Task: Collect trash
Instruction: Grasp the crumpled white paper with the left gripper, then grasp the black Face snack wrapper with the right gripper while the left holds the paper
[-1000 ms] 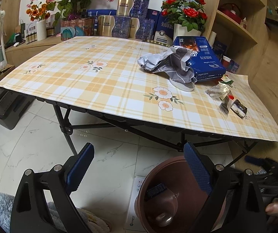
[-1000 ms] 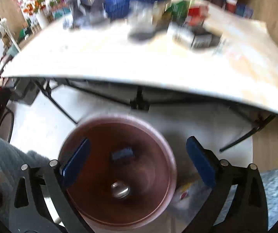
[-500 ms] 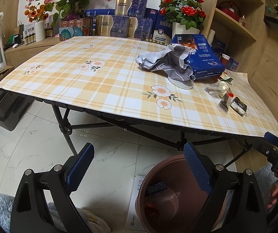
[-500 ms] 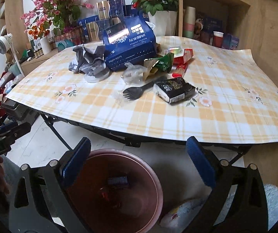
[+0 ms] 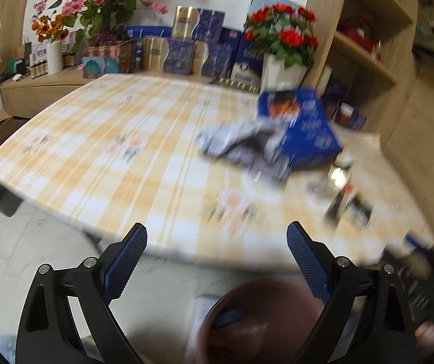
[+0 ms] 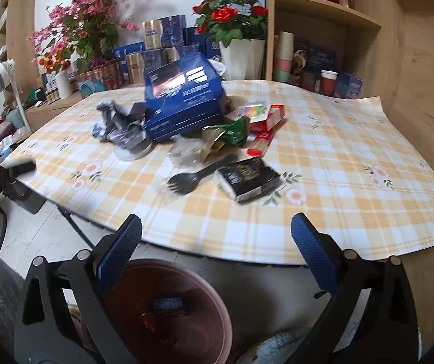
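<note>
A: What do you count, big to small?

B: I see one bench (image 6: 338, 163), one brown bin (image 6: 186, 312) on the floor below its near edge, one blue box (image 6: 183, 100), one grey wrapper (image 6: 122, 127), one black packet (image 6: 248, 179), one black spork (image 6: 198, 176).

A: Fingers?

B: My left gripper (image 5: 217, 261) and right gripper (image 6: 216, 251) are both spread apart, holding nothing.
</note>
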Tool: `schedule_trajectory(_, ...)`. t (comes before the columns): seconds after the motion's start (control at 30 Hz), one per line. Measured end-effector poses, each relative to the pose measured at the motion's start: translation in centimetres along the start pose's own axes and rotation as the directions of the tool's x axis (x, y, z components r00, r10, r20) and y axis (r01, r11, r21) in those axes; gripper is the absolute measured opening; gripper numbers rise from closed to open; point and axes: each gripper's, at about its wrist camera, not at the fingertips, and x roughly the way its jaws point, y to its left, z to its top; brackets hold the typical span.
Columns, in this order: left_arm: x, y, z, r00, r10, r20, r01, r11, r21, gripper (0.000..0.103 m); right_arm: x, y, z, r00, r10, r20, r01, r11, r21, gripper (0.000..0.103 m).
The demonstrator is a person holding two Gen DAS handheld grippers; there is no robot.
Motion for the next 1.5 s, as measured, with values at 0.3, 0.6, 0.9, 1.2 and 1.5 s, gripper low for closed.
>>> schedule_trajectory(0.3,7.3,-2.0,8.6,0.983,-0.151,-0.102,0.119,0.956,-0.269,0.090,1.0,-2.4,0.6,1.000,-0.024,0.008,0.023,0.997,0.068,0.097)
schedule_trajectory(0.6,14.2,-1.0,9.5,0.959,-0.201,-0.198,0.087,0.878,-0.470,0.058,1.9,-4.9,0.4,0.999,-0.036,-0.007,0.037,0.992,0.121,0.097)
schedule_trajectory(0.9,12.4,-1.6,10.4,0.966,-0.188,-0.179,0.129,0.945,-0.300,0.009,4.2,-5.3,2.1,0.999,0.016,-0.038,-0.015,1.000,0.027,0.097)
schedule_trajectory(1.2,6.6,-1.7,12.6,0.969,-0.219,-0.114,0.206,0.972,-0.116,0.009,8.7,-5.5,3.8,0.988,0.090,-0.128,-0.096,0.994,-0.043,0.096)
schedule_trajectory(1.5,1.5,-1.6,9.2,0.934,-0.320,-0.160,0.320,0.947,-0.028,0.009,10.6,-4.7,3.8,0.971,0.146,-0.190,-0.169,0.979,-0.113,0.072)
